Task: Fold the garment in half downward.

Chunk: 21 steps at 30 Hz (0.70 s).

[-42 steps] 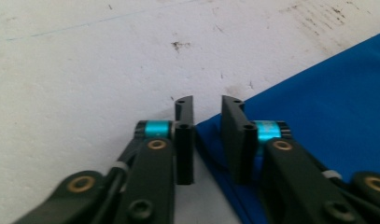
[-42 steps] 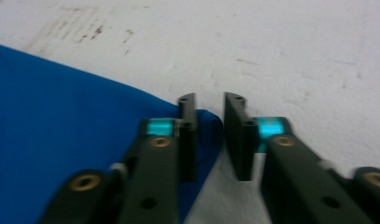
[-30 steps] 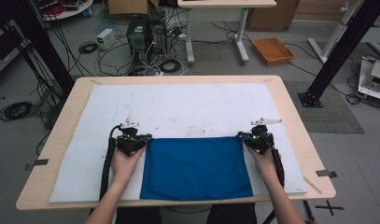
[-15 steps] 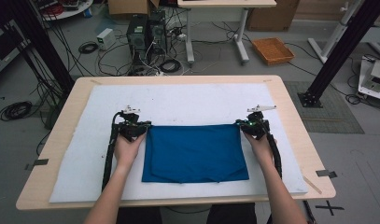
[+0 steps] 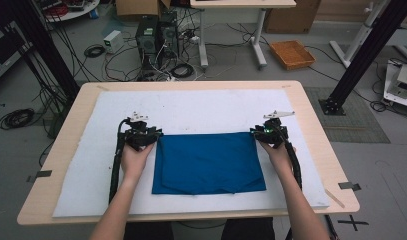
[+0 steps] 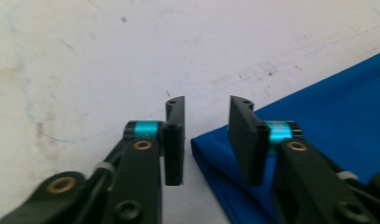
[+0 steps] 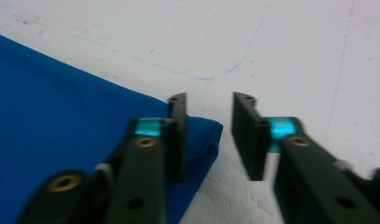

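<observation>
Landmark: the folded blue cloth (image 5: 208,162), lying flat on the white foam mat (image 5: 201,107) that covers the wooden table (image 5: 311,100). All places are taken from the cloth.

Left of the cloth: the left gripper (image 5: 150,140) sits at the cloth's far left corner, the person's left hand (image 5: 136,159) behind it, just beside the cloth's left edge. In the left gripper view the left gripper (image 6: 206,140) shows its jaws parted to a middling gap, having just been opening. The cloth's corner (image 6: 318,140) lies on the mat under the gap and beneath the right-hand jaw. Nothing is pinched; bare mat (image 6: 108,60) shows between the pads.

The cloth itself: a rectangle, its near edge showing a shallow folded flap, its far edge straight between the two grippers. It lies in the near half of the mat, roughly centred across it.

Right of the cloth: the right gripper (image 5: 261,135) sits at the cloth's far right corner, the right hand (image 5: 275,152) behind it. In the right gripper view the right gripper (image 7: 208,140) also has its jaws apart at a middling width, just opened. The cloth's doubled corner (image 7: 61,102) lies beneath the left-hand jaw and ends inside the gap; no pad presses on it. A faint blue pen line (image 7: 215,74) crosses the mat beyond the corner.
</observation>
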Each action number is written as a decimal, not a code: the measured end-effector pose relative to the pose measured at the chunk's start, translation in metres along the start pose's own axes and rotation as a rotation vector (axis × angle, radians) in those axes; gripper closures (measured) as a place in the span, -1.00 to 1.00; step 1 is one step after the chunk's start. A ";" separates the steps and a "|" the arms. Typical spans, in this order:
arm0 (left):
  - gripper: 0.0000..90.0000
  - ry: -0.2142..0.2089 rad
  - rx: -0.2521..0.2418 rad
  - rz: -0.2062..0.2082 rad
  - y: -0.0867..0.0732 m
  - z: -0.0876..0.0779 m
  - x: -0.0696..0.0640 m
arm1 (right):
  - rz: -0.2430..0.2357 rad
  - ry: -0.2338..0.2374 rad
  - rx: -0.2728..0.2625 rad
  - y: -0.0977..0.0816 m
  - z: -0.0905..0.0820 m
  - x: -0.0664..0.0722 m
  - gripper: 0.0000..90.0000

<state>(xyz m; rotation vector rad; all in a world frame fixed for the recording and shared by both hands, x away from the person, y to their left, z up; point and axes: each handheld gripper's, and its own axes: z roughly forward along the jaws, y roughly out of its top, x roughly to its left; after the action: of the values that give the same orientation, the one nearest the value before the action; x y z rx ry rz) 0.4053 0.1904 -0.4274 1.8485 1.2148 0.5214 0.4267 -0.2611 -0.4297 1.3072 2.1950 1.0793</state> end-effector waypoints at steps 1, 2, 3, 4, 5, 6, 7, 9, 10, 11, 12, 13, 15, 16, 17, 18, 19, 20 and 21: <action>0.30 0.003 -0.017 0.010 0.001 -0.004 -0.001 | -0.001 0.004 -0.007 0.000 -0.002 0.001 0.38; 0.22 0.008 -0.033 0.025 0.002 -0.009 -0.002 | -0.011 0.008 -0.016 0.001 -0.005 0.002 0.32; 0.16 0.013 -0.053 0.039 0.003 -0.014 -0.003 | -0.016 0.009 -0.023 0.001 -0.008 0.003 0.23; 0.12 0.013 -0.053 0.039 0.003 -0.014 -0.003 | -0.016 0.009 -0.023 0.001 -0.008 0.003 0.23; 0.09 0.021 -0.085 0.067 0.005 -0.024 -0.005 | -0.016 0.015 -0.041 0.002 -0.016 0.006 0.12; 0.04 0.021 -0.085 0.067 0.005 -0.024 -0.005 | -0.016 0.015 -0.041 0.002 -0.016 0.006 0.12; 0.04 0.012 -0.097 0.082 0.005 -0.030 -0.006 | -0.019 0.019 -0.054 0.002 -0.020 0.007 0.09; 0.00 -0.007 -0.106 0.089 0.004 -0.039 -0.008 | -0.021 0.026 -0.088 0.001 -0.031 0.010 0.03; -0.04 -0.018 -0.105 0.095 0.003 -0.043 -0.009 | -0.017 0.028 -0.103 0.000 -0.037 0.011 0.01; -0.05 -0.032 -0.103 0.098 0.000 -0.048 -0.010 | -0.009 0.031 -0.114 -0.002 -0.042 0.012 -0.02; -0.05 -0.046 -0.108 0.105 -0.003 -0.054 -0.012 | -0.007 0.036 -0.128 -0.004 -0.047 0.014 -0.03; -0.05 -0.058 -0.113 0.110 -0.006 -0.057 -0.014 | -0.012 0.039 -0.142 -0.007 -0.053 0.015 -0.03; -0.06 -0.088 -0.124 0.117 -0.014 -0.067 -0.016 | -0.020 0.044 -0.161 -0.012 -0.064 0.018 -0.04; -0.06 -0.108 -0.127 0.114 -0.018 -0.072 -0.017 | -0.016 0.049 -0.171 -0.014 -0.068 0.018 -0.05; -0.12 -0.120 -0.130 0.111 -0.021 -0.075 -0.018 | -0.008 0.061 -0.189 -0.017 -0.074 0.018 -0.07; -0.13 -0.133 -0.136 0.108 -0.024 -0.079 -0.018 | -0.001 0.070 -0.197 -0.019 -0.077 0.017 -0.09; -0.13 -0.145 -0.143 0.111 -0.027 -0.082 -0.017 | 0.012 0.086 -0.204 -0.022 -0.081 0.016 -0.12; -0.13 -0.155 -0.151 0.107 -0.029 -0.085 -0.017 | 0.015 0.098 -0.210 -0.024 -0.083 0.014 -0.13; -0.13 -0.161 -0.156 0.104 -0.030 -0.087 -0.016 | 0.022 0.102 -0.216 -0.026 -0.086 0.013 -0.14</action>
<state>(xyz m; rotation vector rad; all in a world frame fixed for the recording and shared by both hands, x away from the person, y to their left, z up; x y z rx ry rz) 0.3196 0.2183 -0.4022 1.7905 0.9488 0.4999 0.3498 -0.2935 -0.3941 1.2077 2.0696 1.3769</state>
